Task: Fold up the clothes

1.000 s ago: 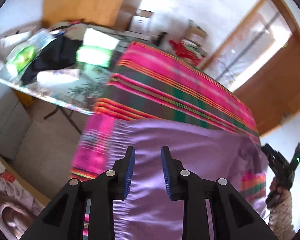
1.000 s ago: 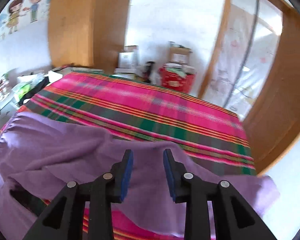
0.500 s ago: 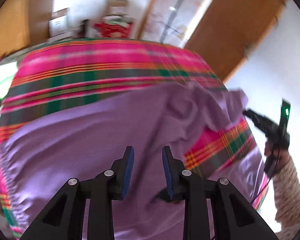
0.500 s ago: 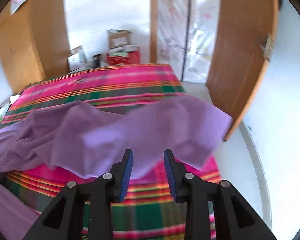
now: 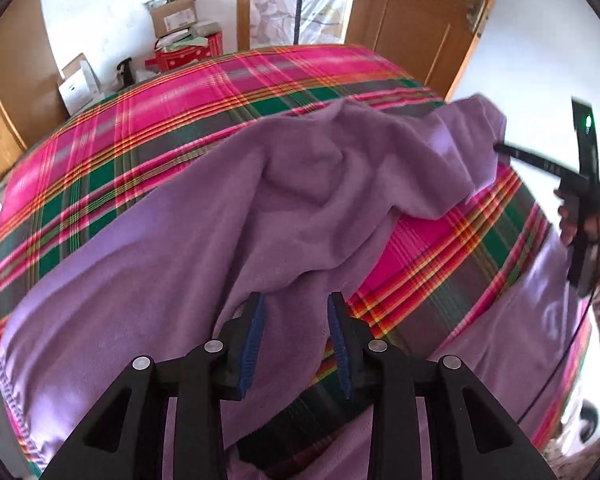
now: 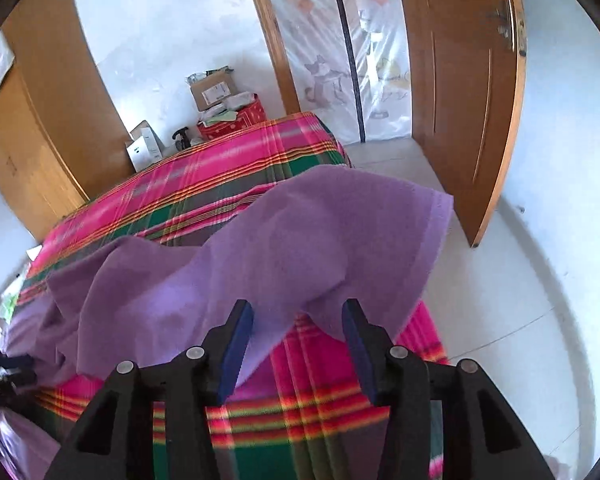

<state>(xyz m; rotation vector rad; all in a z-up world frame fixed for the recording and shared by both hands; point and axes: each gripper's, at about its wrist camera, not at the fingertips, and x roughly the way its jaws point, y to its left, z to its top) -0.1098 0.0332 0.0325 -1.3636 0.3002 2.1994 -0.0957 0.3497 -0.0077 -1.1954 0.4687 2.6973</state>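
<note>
A large purple fleece cloth (image 5: pixel 204 248) lies rumpled across a bed covered by a pink, green and orange plaid blanket (image 5: pixel 188 96). Most of the cloth spreads over the near half of the bed, running to its left edge, where a stitched hem shows. A thick fold bunches up toward the middle, and one corner of the cloth (image 6: pixel 384 220) is lifted over the bed's right edge, hanging in the air above the plaid.

The left gripper (image 5: pixel 296 340) points steeply down at the near edge of the bed. Its blue-padded jaws have just been opening and stand apart, with a ridge of the purple cloth running between them; the pads do not press on it, so the cloth is released there.

The right gripper (image 6: pixel 296 344) points down over the right near corner of the bed. Its jaws have just been opening too and now stand wide, with the drooping lower edge of the lifted purple corner hanging between them, free of both pads. In the left wrist view this gripper shows at the bed's right edge, held by a hand (image 5: pixel 580 220) in a patterned sleeve, its tip at the raised fold of cloth.

Beyond the bed's far edge stand cardboard boxes (image 5: pixel 172 16) and a wooden door (image 6: pixel 460 92).
</note>
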